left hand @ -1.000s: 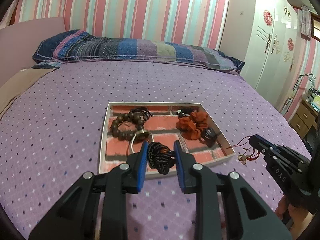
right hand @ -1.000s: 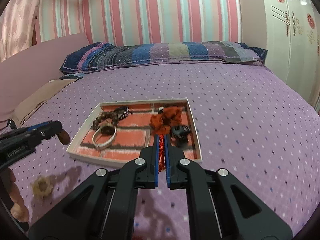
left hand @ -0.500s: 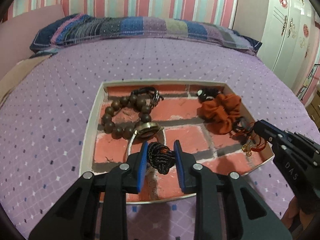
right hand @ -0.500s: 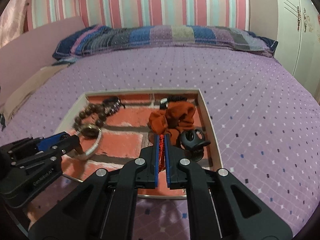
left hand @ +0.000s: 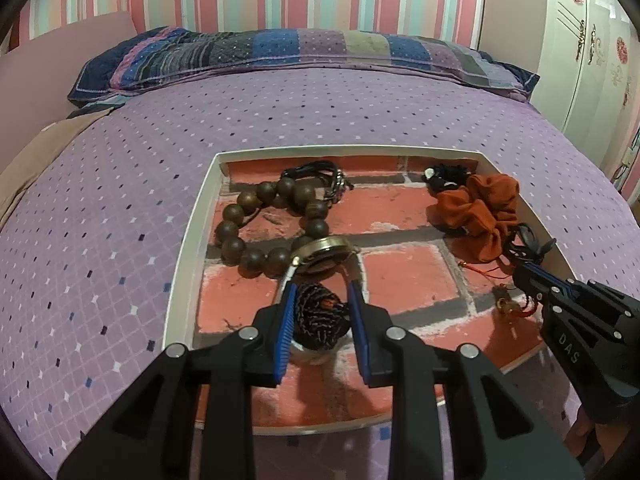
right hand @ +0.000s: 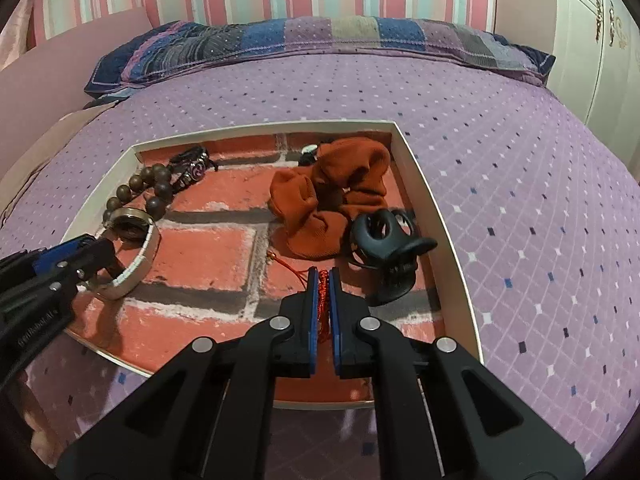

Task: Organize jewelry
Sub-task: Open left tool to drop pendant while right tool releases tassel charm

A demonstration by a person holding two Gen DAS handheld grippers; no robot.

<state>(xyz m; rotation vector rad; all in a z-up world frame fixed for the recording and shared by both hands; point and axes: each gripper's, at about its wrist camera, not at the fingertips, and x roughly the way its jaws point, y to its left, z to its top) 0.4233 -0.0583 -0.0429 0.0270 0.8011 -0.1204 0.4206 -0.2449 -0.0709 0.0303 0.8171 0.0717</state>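
A white-rimmed tray [left hand: 192, 240] with a brick-pattern floor lies on the purple bed. My left gripper [left hand: 321, 292] hangs low over its near left part, shut on a dark braided cord bracelet [left hand: 318, 316], just in front of a silver bangle [left hand: 360, 268]. In the right wrist view my right gripper [right hand: 323, 278] is shut on a red cord charm [right hand: 322, 300] over the tray's [right hand: 424, 200] near right part. That charm [left hand: 506, 304] dangles just above the floor. Nearby lie a black claw clip [right hand: 384, 248] and an orange scrunchie [right hand: 320, 196].
A wooden bead bracelet [left hand: 248, 232] and a black strap bracelet [left hand: 320, 172] fill the tray's far left. A striped pillow [left hand: 280, 52] lies at the head of the bed. A white wardrobe [left hand: 580, 40] stands to the right, and a beige cloth [left hand: 36, 160] lies left.
Both grippers have come forward and down, from in front of the tray's near edge to low over its floor, each still holding its piece.
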